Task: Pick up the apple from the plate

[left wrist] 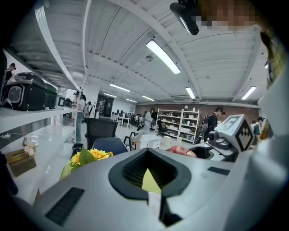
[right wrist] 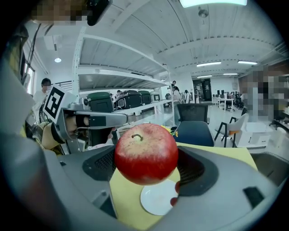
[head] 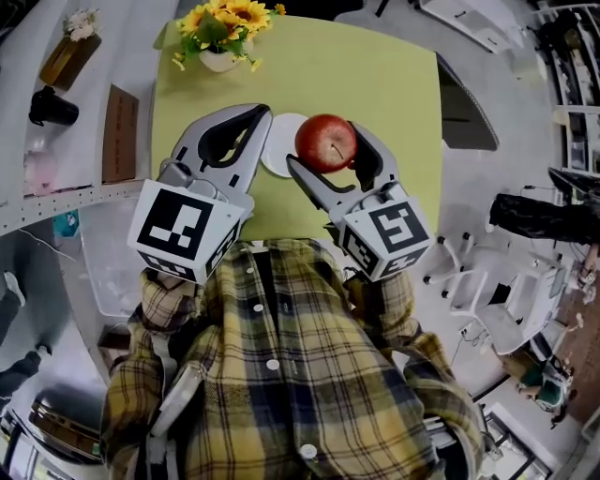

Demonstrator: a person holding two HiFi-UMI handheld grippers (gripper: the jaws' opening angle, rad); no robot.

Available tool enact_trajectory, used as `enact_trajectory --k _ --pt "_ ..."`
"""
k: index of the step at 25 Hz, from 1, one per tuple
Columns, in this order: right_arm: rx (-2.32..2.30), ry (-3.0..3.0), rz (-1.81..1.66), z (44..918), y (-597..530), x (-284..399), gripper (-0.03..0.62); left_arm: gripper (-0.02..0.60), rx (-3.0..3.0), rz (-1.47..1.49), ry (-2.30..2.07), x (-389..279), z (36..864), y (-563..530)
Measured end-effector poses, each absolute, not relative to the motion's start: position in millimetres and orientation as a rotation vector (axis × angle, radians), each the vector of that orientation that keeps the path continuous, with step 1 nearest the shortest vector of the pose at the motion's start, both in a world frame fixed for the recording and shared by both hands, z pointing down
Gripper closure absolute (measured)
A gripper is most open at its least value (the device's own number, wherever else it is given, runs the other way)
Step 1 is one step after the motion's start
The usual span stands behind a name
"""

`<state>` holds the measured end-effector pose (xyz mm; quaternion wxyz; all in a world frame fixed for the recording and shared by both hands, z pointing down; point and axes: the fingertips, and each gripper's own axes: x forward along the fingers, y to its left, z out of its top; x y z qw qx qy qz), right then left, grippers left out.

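While the right claw grips the red apple across its middle, one jaw pressing each side, the fruit hangs in the air with its stem up, clear of the bench. In the right gripper view the small white plate lies flat on the yellow-green top at 6 o'clock from the apple, apart from it, and its white face shows between the jaws. From the head view the plate sits at 9 o'clock from the apple, partly hidden behind the tips of both claws.

The left claw is held at 9 o'clock from the right one, its jaws closed tip to tip with only bench top showing through the loop between them.

At the bench's far edge, about 11 o'clock from the apple, a white vase holds a bunch of yellow flowers.
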<state>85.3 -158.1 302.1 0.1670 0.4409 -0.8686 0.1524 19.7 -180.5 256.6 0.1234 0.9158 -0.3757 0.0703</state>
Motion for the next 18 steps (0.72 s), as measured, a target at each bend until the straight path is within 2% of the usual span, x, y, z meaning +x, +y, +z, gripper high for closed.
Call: enact_trajectory --k 18 --pt "1.238 -2.488 0.477 302.8 -160.3 90.9 0.194 0.583 2.669 0.237 -1.077 25.4 265.5 -179.6"
